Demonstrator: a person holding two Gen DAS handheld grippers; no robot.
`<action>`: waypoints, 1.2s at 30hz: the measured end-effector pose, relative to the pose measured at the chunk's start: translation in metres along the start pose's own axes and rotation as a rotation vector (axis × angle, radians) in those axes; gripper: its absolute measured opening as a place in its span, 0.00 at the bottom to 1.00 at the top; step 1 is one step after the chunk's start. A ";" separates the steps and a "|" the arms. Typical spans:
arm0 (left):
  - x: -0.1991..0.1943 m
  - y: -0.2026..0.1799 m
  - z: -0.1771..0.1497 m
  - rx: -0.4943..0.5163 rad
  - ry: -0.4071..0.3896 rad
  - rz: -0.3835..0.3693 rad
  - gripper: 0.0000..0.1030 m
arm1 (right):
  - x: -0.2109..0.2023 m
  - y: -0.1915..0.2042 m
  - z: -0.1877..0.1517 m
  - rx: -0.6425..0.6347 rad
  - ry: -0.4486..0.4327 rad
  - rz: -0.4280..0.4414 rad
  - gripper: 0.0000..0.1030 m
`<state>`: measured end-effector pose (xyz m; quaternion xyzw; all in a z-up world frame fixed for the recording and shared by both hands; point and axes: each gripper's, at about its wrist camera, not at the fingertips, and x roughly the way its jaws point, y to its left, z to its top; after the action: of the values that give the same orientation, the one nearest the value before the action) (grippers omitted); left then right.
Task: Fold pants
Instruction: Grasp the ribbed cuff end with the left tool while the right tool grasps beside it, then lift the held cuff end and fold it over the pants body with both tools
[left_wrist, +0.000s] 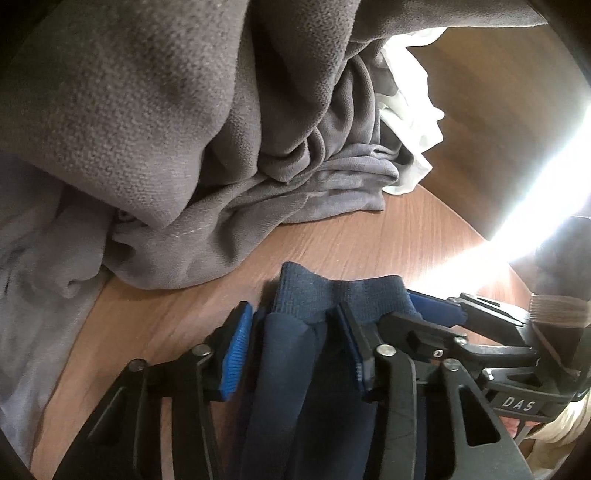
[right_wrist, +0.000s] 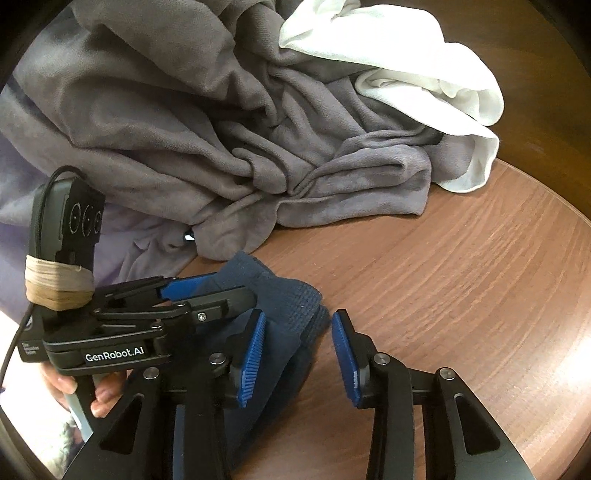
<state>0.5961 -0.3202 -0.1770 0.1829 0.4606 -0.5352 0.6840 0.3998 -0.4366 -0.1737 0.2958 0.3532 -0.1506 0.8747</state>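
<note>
Round wooden table (right_wrist: 461, 280), reddish-brown grain, curved edge running ahead and to right of tool. Beyond edge, darker brown surface (right_wrist: 546, 110), possibly floor or wall; cannot tell. Strong white glare band (left_wrist: 546, 192) crossing right side of left wrist view, washing out table there. Bright patch at lower left of right wrist view, detail unreadable.

The pants (left_wrist: 314, 332) are dark navy cloth, matt, with a ribbed knit band at the waist. The grey garment (right_wrist: 184, 129) looks like soft, fleecy fabric with a faint sheen on its folds; the white cloth (right_wrist: 424, 74) is smoother and thinner. The surface (right_wrist: 461, 277) is brown wood-grain with a mild gloss. Both grippers are matt black plastic with metal pivot pins, and their fingers (right_wrist: 251, 354) carry ridged blue rubbery pads.
</note>
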 end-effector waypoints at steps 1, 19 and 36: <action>0.001 -0.001 0.001 -0.003 0.004 0.006 0.37 | 0.001 0.001 0.000 -0.004 0.000 0.001 0.35; -0.069 -0.027 0.001 0.036 -0.164 -0.057 0.20 | -0.045 0.034 0.008 -0.129 -0.124 0.003 0.16; -0.224 -0.049 -0.053 0.095 -0.393 -0.077 0.20 | -0.160 0.147 -0.022 -0.356 -0.349 0.027 0.16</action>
<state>0.5283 -0.1719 -0.0069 0.0892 0.2992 -0.6073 0.7306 0.3451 -0.2994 -0.0126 0.1114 0.2139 -0.1229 0.9627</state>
